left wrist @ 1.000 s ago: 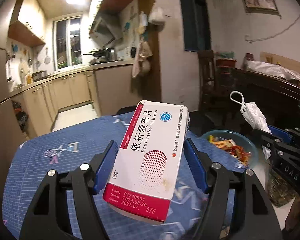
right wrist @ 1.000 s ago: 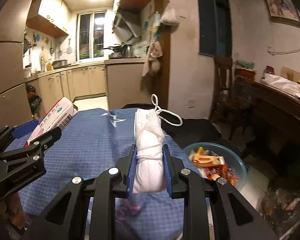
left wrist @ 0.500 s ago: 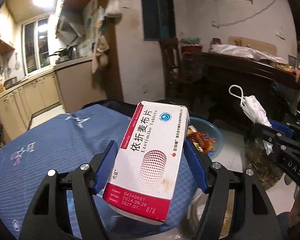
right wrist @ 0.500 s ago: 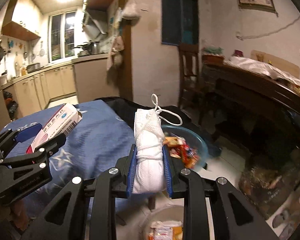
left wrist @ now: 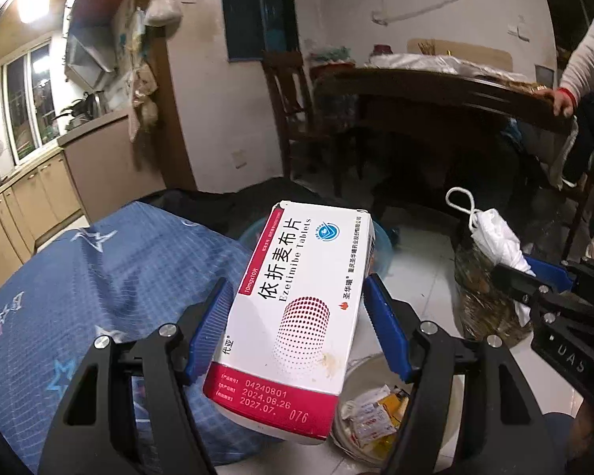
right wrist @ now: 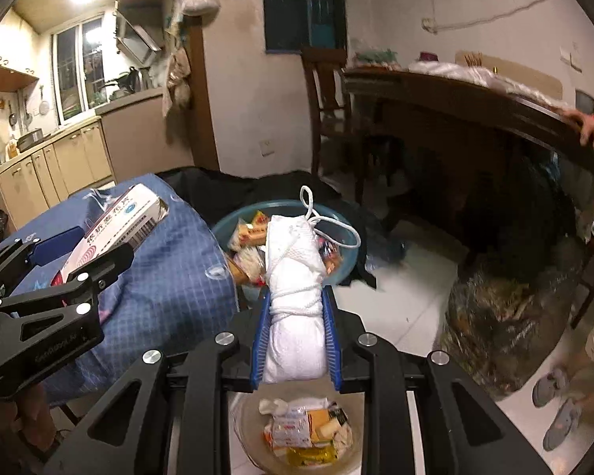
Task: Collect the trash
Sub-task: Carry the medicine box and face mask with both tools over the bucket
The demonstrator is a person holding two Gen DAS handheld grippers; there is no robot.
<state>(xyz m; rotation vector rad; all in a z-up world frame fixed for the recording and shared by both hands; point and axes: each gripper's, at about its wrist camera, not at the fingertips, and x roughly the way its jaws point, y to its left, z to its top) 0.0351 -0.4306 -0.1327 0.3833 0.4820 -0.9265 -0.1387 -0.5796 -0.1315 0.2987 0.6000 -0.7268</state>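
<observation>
Your left gripper (left wrist: 297, 320) clamps a white-and-red tablet box (left wrist: 293, 308) above the blue tablecloth's (left wrist: 99, 277) edge. Your right gripper (right wrist: 295, 340) pinches a rolled white face mask (right wrist: 295, 297) over a trash-filled waste bin (right wrist: 301, 431) on the floor.

Tilted pill box (left wrist: 297, 308), rolled white mask (right wrist: 295, 301)

Trash bucket (right wrist: 297, 431) on floor right of the table (right wrist: 170, 277), basin (right wrist: 344, 261) behind.
</observation>
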